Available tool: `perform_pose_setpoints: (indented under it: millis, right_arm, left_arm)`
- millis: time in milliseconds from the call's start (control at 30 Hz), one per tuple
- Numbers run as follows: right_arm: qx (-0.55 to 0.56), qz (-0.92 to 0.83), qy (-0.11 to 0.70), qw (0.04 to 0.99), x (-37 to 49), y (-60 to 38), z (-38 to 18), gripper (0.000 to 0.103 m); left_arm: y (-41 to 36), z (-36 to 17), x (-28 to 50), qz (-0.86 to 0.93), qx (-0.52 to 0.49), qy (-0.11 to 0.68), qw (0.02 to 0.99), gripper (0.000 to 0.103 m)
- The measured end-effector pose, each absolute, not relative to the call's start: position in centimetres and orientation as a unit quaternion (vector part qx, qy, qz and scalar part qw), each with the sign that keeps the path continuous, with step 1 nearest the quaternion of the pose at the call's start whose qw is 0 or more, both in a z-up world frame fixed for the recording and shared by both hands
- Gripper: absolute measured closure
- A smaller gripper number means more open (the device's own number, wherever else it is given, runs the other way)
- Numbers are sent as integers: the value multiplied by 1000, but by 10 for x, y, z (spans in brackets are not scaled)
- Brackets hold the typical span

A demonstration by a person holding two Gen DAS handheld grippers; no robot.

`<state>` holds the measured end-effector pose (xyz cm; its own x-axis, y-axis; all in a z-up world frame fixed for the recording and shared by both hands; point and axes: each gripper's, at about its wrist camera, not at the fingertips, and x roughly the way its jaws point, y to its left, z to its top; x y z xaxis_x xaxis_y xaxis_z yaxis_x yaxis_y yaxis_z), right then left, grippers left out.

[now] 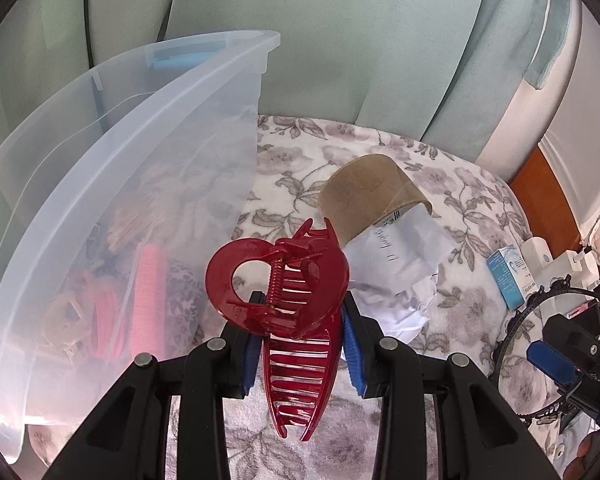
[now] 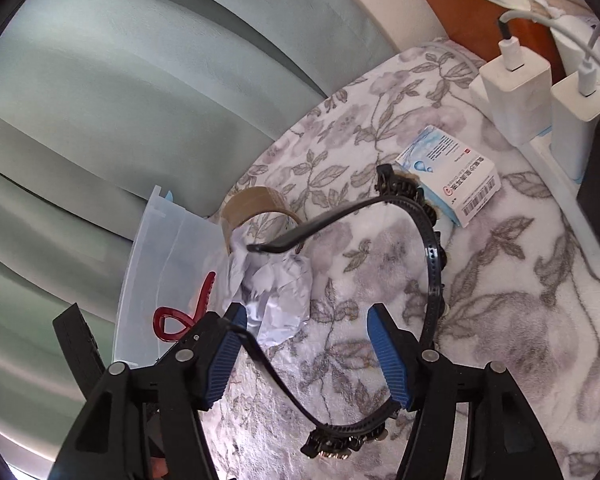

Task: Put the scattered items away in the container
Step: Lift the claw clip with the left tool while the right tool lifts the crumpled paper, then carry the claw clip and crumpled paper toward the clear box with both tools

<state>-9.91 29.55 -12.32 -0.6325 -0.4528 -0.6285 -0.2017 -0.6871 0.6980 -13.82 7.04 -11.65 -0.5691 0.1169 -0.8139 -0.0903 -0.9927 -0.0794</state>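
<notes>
One red claw clip [image 1: 296,312] sits at the centre of the left wrist view. One clear plastic bin [image 1: 112,152] stands at nine o'clock from it, and inside show two pink items [image 1: 150,292], blurred through the wall, one tan claw clip [image 1: 66,314] and one brownish item too blurred to name. One cardboard tape ring [image 1: 370,192] lies at one o'clock, with one crumpled white paper [image 1: 396,272] beside it. One black studded headband [image 2: 428,256] fills the right wrist view's centre. One small blue-and-white carton [image 2: 456,178] lies at one o'clock there, and two white USB chargers [image 2: 516,88] at two o'clock.
</notes>
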Motion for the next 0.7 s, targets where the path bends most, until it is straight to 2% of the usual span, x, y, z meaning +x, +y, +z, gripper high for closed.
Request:
perform_pose_setpoints:
  millis: [467,700]
  right_arm:
    - [346,-880,-325,6,-57,306,-42,37]
    - [314,-905,-280,63,-64,265,1,37]
  left_arm:
    - [64,-92,-125,895,-437,-26,85,66]
    - [62,-72,-116,901,-418,-34,110,66]
